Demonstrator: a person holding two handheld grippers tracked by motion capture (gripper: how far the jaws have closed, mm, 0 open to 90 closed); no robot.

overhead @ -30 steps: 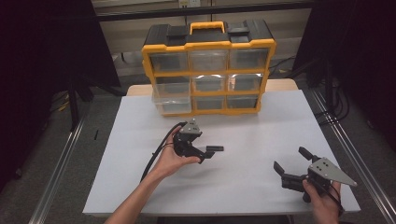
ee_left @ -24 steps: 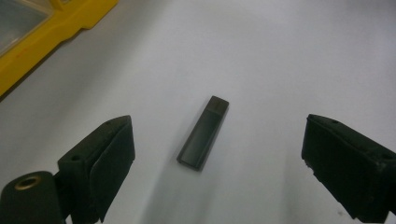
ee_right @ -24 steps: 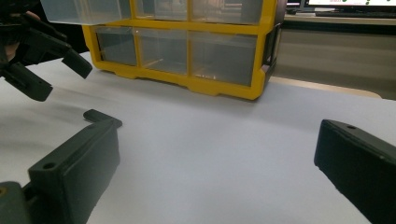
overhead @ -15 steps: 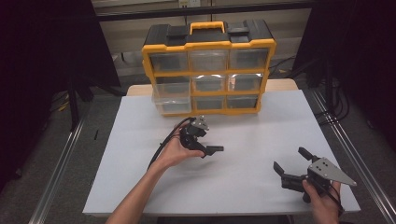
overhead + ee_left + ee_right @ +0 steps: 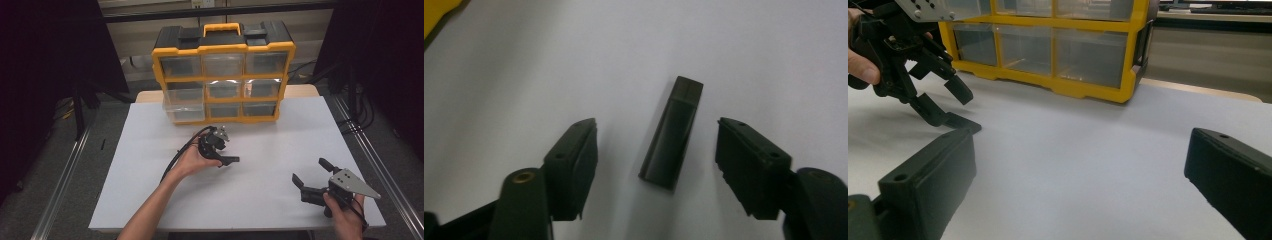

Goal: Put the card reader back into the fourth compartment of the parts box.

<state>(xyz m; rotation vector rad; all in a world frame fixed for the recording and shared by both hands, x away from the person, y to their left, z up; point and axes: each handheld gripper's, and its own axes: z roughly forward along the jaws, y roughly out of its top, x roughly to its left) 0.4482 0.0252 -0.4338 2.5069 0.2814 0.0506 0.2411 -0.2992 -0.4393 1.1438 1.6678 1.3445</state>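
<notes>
At table centre in the high view, left gripper [image 5: 222,150] tips down over a small black bar [image 5: 231,160], right gripper [image 5: 314,177] parked at 4 o'clock, jaws apart, empty. Left gripper view: jaws have just been closing, bar [image 5: 672,132] between them, untouched. Right gripper view: yellow organizer [image 5: 1058,45] at 12 o'clock.

Yellow drawer organizer [image 5: 223,75] at far edge of white table [image 5: 280,150]; bottom-left drawer [image 5: 184,105] protruding
</notes>
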